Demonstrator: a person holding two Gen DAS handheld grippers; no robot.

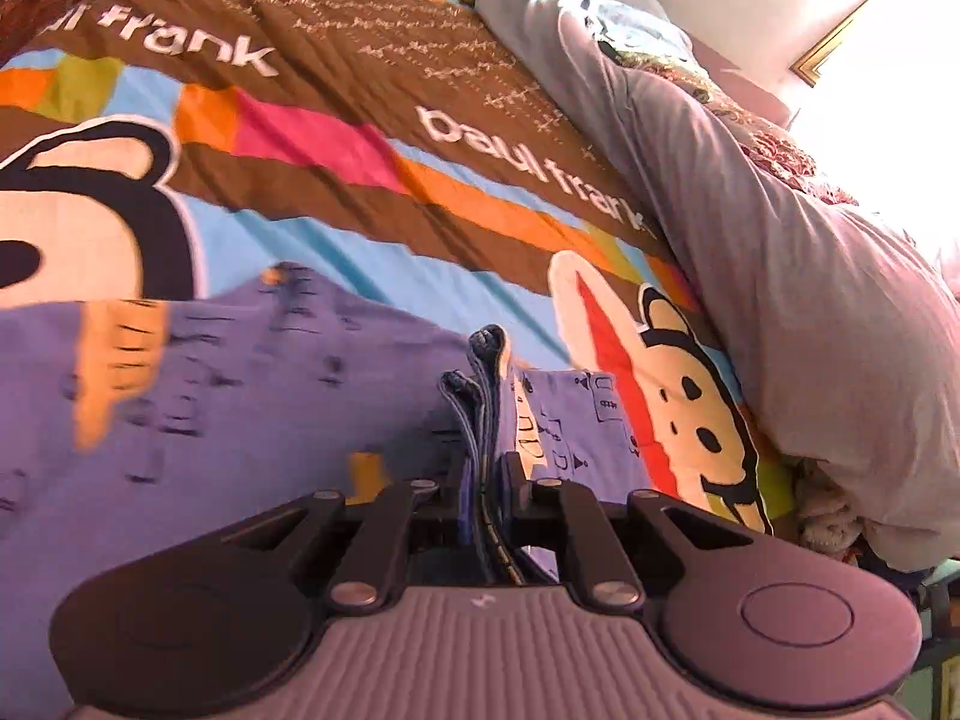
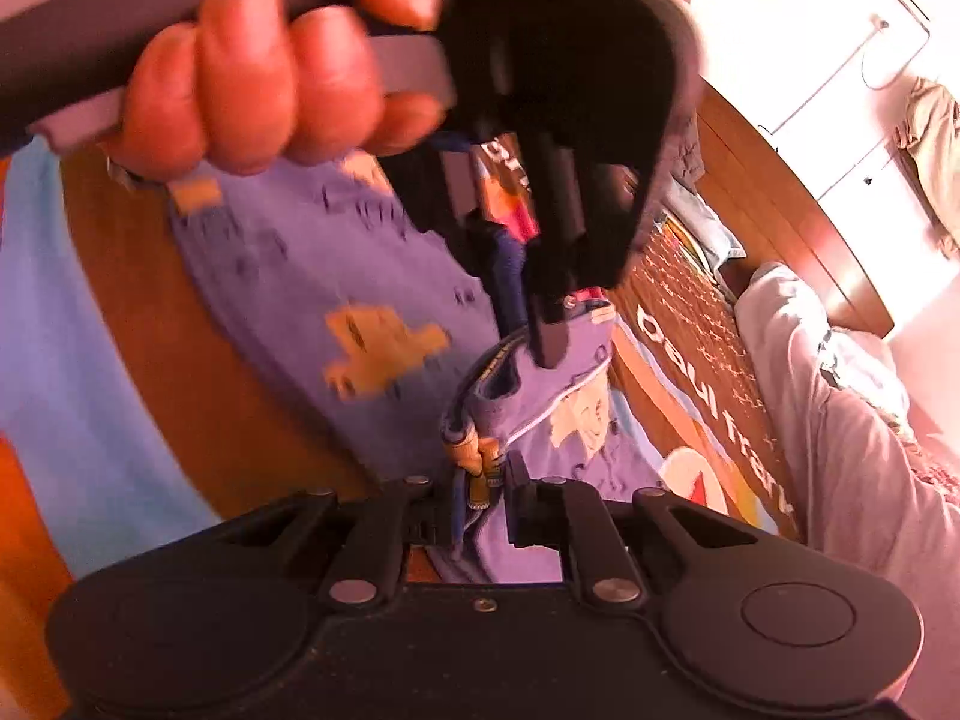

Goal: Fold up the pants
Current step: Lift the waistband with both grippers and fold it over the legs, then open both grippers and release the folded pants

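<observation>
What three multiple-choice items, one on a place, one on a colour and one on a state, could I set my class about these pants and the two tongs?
1. Where do the pants lie?
A. On a patterned bedspread
B. On a bare wooden floor
C. Inside a basket

2. What is the main colour of the pants?
A. Green
B. Purple
C. White

3. How do the left tongs stand?
A. Wide open above the cloth
B. Shut on nothing
C. Shut on a bunched edge of the pants

Answers:
1. A: the bedspread with its brown, blue and orange bands spreads under the cloth.
2. B: the cloth is purple with orange patches and dark prints.
3. C: folded layers stand pinched between the jaws; the right tongs pinch the cloth likewise.
</observation>
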